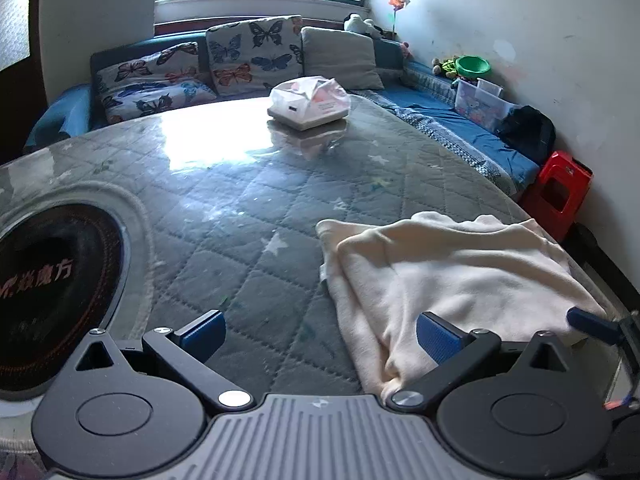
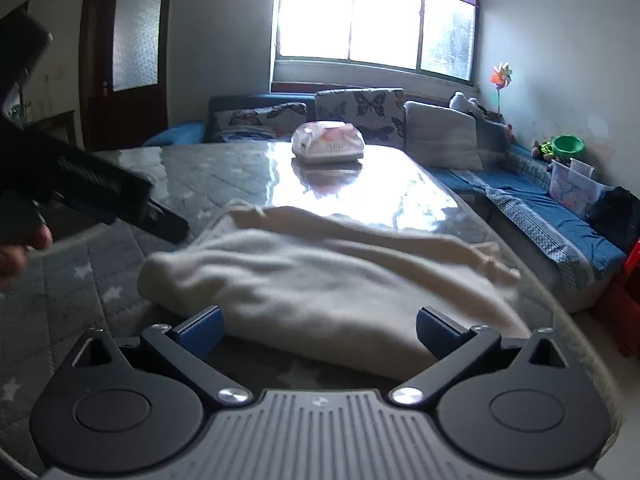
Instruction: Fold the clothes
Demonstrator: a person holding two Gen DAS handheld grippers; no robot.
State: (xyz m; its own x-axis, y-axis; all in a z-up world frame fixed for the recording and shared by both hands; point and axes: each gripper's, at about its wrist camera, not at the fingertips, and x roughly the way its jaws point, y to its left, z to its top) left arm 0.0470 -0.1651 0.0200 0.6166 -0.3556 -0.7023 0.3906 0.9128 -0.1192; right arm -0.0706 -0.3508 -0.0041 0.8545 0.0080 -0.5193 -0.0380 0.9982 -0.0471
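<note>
- Left wrist view: the left claw (image 1: 320, 334) stands with jaws apart, holding nothing. The cream garment (image 1: 452, 276) lies folded in layers at the counter's (image 1: 248, 208) near right edge, one blue finger resting at its near hem.
- It looks soft, light and limp; a corner or folded edge seems the best hold.
- Right wrist view: the right claw (image 2: 320, 332) is also spread and empty, the garment (image 2: 320, 276) just ahead, rumpled and thick.

Both cameras sat low at the table's (image 1: 248, 184) near edge, close to the folded cream cloth (image 1: 452, 280) and facing the window (image 2: 376, 16) — the left one aimed past the cloth's left edge, the right one straight over it. Both took in the tissue pack (image 2: 328, 142) and sofa (image 1: 436, 104).
</note>
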